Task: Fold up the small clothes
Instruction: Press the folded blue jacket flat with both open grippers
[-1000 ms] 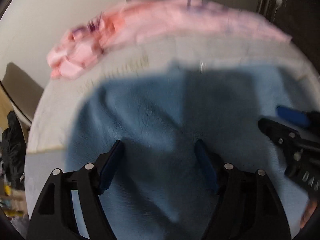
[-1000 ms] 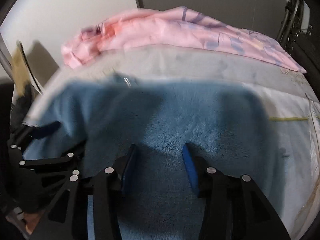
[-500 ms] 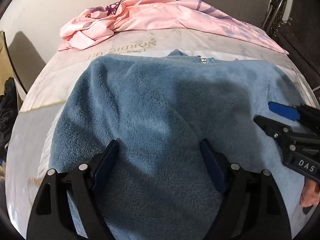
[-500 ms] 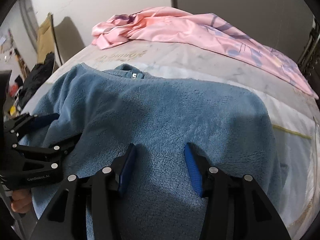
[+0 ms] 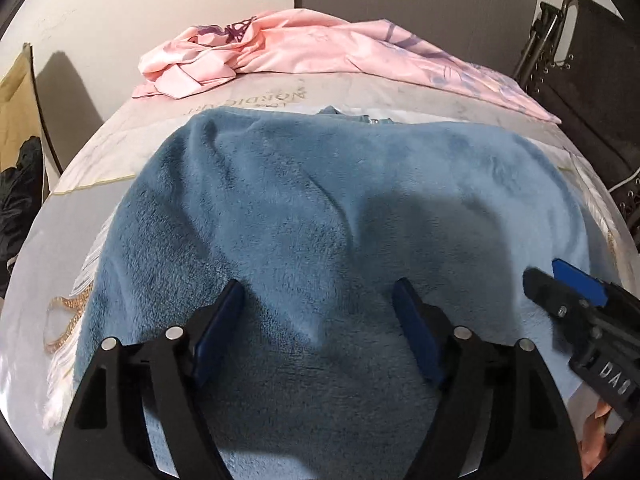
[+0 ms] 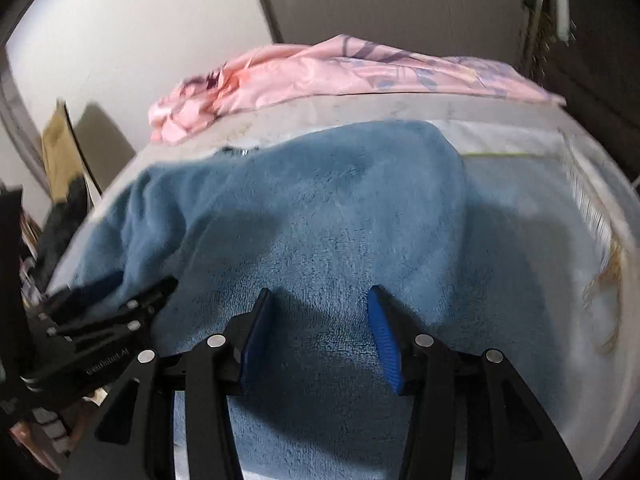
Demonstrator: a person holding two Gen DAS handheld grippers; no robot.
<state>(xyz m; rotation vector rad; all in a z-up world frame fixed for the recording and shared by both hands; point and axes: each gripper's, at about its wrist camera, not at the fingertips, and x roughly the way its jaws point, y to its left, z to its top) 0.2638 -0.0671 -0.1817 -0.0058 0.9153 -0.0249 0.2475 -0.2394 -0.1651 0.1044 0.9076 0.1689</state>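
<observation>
I have the blue fleece garment (image 5: 340, 208) spread flat on the bed (image 5: 80, 168), not yet folded. My left hand-held gripper (image 5: 318, 312) and right hand-held gripper (image 6: 318, 320) both hover over it wide open, empty. Next I judge I must pinch an edge.

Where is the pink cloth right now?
In both wrist views the pink cloth lies bunched along the far edge of the surface, beyond the blue fleece garment.
</observation>
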